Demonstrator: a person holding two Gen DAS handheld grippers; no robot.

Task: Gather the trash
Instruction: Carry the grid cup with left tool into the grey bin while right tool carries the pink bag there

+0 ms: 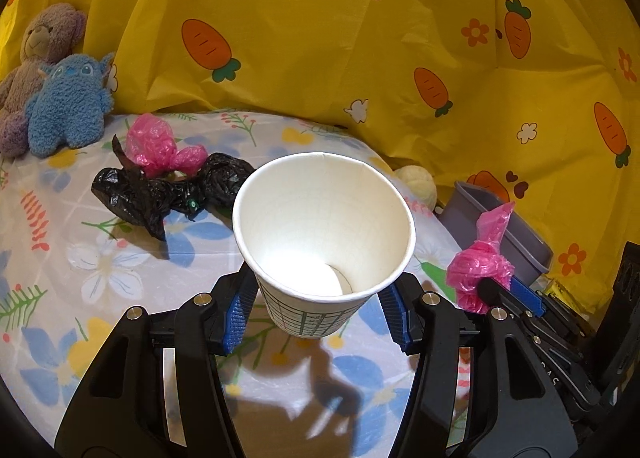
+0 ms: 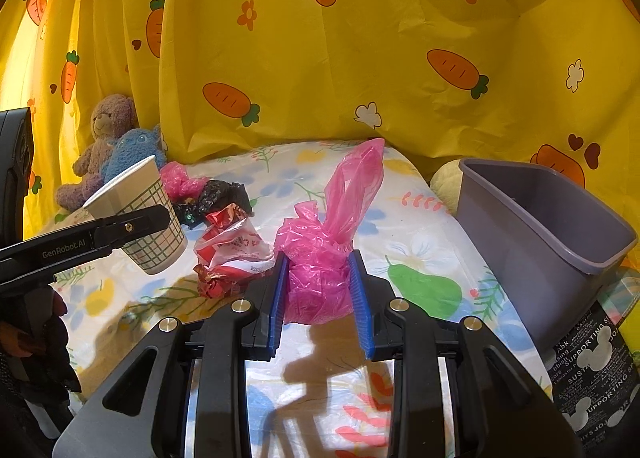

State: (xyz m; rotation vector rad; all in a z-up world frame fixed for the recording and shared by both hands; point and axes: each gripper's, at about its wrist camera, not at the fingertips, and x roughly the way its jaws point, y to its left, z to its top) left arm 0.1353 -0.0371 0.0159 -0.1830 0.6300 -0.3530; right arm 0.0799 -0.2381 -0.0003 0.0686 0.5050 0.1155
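left tool (image 1: 320, 310) clamped | right tool (image 2: 320, 290) clamped (both raised)

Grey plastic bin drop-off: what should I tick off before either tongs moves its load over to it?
1. Right tongs shut on crumpled pink plastic bag: ok.
2. Left tongs shut on white paper cup with green grid print: ok.
3. Grey plastic bin upright, mouth open: ok.
4. Room inside the bin: cannot tell, its bottom is hidden.
5. Table cleared of trash: not ok; black plastic bag, second pink bag and red-and-white foil wrapper remain.
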